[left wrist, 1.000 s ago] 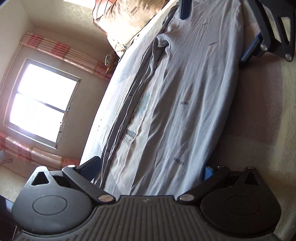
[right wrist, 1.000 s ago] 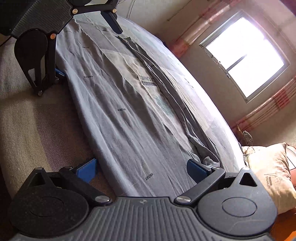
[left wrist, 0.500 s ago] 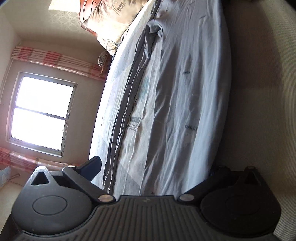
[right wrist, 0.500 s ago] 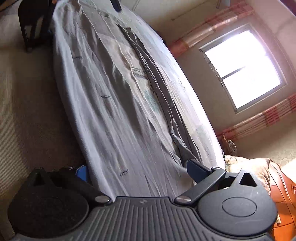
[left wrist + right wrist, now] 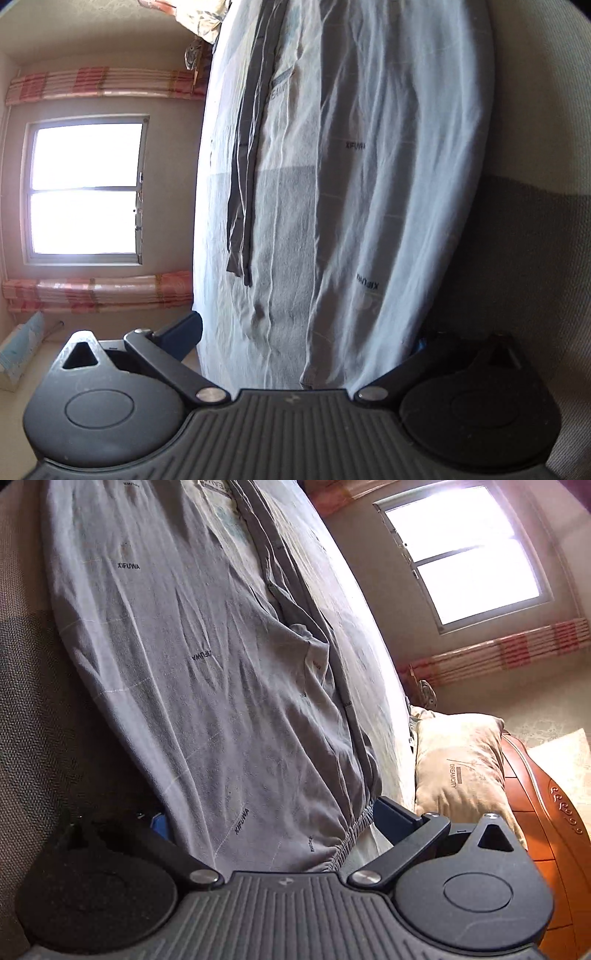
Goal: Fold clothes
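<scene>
1. In the left wrist view, a bright window (image 5: 85, 188) was on the far left, with pink striped curtains (image 5: 99, 88) bunched at two of its sides.
2. Right of the window, a pale sheet (image 5: 212, 221) ran from near to far.
3. The grey cloth (image 5: 332, 203) lay next to the sheet, long and wrinkly, with small dark words printed on it.
4. A darker grey strip (image 5: 242, 184) lay along the left side of the cloth.
5. The left gripper (image 5: 303, 332) had its two fingers spread wide apart. The near end of the cloth sat in the gap between them. I cannot tell if the fingers touched the cloth.
6. On the far right was a brown woven mat (image 5: 535, 258), partly in shade.
7. In the right wrist view, the mat (image 5: 29, 701) was on the left.
8. The cloth (image 5: 192, 664) lay beside the mat and ran from near to far, with the same small words on it.
9. The strip (image 5: 291, 590) ran along the right side of the cloth.
10. The right gripper (image 5: 275, 818) was spread wide too. The bunched, stretchy end of the cloth sat between its fingers, right up near the tool. It was not squeezed shut on anything.
11. Right of the cloth was the sheet (image 5: 354, 602).
12. A tan pillow (image 5: 458, 768) lay past the sheet, near the right finger.
13. A shiny wooden bed end (image 5: 539, 812) was just right of the pillow.
14. The window (image 5: 465, 550) glowed at the far right, with a curtain (image 5: 509, 653) next to it.
</scene>
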